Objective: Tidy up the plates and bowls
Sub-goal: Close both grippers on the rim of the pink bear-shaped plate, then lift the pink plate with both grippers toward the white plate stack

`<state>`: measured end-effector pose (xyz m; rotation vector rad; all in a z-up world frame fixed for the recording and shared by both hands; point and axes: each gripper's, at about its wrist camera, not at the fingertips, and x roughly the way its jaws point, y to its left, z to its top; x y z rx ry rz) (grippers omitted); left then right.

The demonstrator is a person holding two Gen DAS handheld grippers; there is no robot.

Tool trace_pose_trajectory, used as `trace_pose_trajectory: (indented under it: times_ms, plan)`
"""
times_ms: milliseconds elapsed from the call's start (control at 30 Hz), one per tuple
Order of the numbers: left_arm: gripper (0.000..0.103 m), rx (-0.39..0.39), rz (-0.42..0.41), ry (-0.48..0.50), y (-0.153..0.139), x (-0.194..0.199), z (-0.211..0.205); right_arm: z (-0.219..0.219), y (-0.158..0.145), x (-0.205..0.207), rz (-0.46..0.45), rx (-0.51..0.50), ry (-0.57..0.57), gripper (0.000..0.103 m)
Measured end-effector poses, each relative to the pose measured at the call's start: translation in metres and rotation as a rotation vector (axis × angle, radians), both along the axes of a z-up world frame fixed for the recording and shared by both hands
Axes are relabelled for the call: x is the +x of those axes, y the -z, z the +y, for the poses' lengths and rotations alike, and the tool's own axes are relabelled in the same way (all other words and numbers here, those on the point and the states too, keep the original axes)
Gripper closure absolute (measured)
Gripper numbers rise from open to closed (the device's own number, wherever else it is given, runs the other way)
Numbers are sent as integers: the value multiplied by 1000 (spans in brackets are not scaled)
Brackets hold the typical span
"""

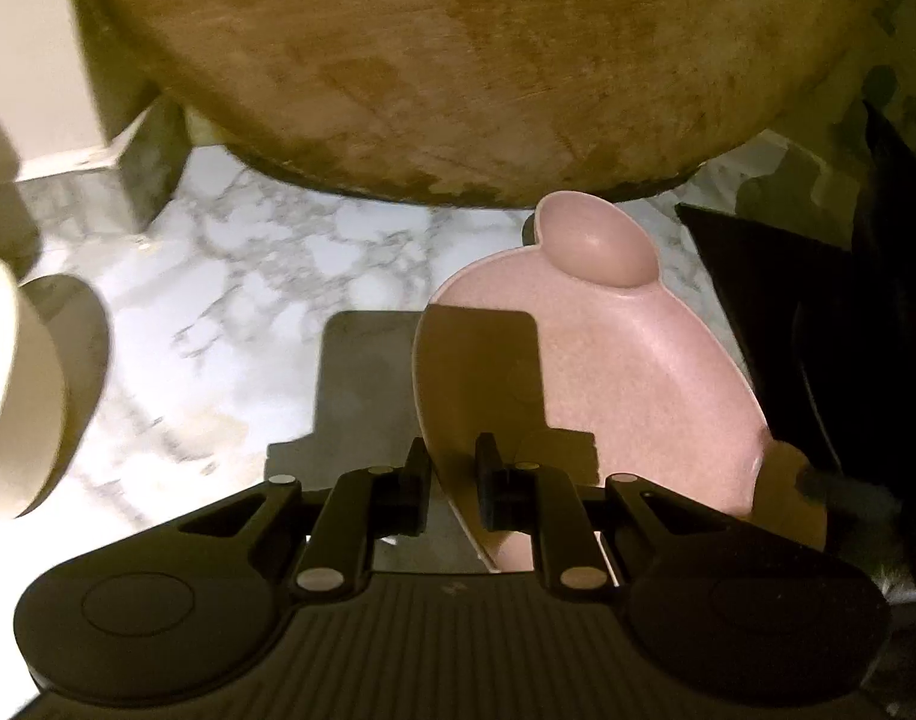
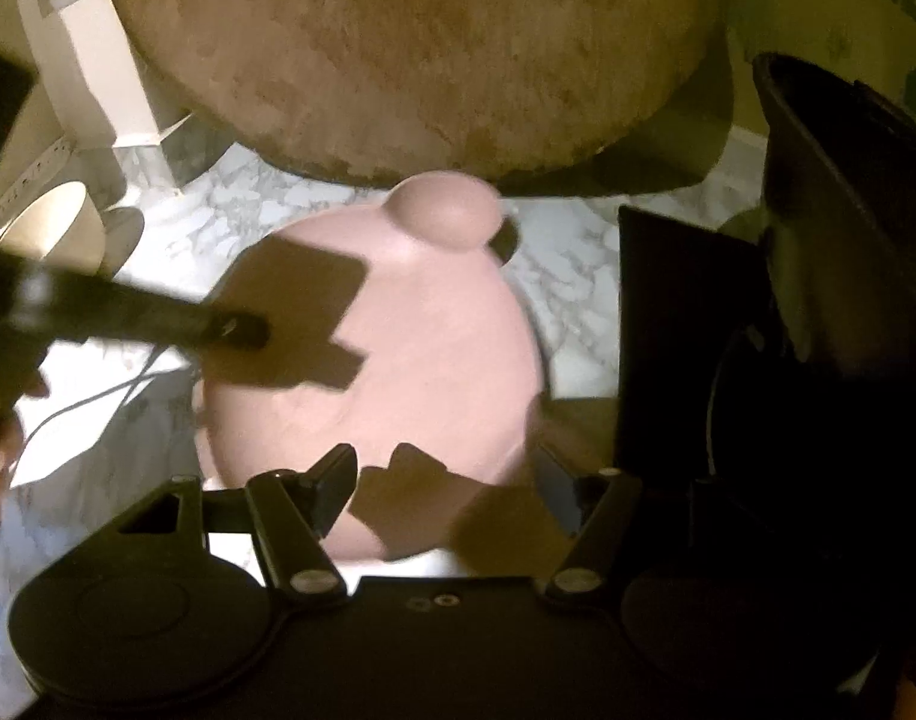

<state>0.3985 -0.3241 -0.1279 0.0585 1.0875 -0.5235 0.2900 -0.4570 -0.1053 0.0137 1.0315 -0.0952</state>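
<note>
Left gripper (image 1: 453,483) is pinching the stiff, light-looking pink plate (image 1: 607,372) by its near-left rim while right gripper (image 2: 446,489) is hovering unclenched.

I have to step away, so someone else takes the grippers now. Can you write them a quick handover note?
Left gripper: shut on the rim of the pink plate, at its left edge.
Right gripper: open, over the plate's near edge, holding nothing.
The plate lies on the marble counter, in front of the round wooden board; a cream bowl sits to the left.
Nothing looks put away yet.
</note>
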Motion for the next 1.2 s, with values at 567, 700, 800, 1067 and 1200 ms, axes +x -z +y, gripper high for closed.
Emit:
trace_pose_trajectory:
  times_ms: [567,700,800,1067,1200]
  plan:
    - [89,15,6,-36,-4,-21,61,10,24,40,76,195,6,89]
    - [90,20,-6,-42,-9,-29,64,16,21,36,66,169,0,91]
    - [90,14,-10,-50,-15,-36,70,17,16,33,57,167,-3,92]
    - [90,-20,-19,-101,-31,-69,98,38,-2,11,25,162,-65,93]
    - [90,-33,-18,-143,-43,-94,120,60,-13,-2,12,156,-122,93]
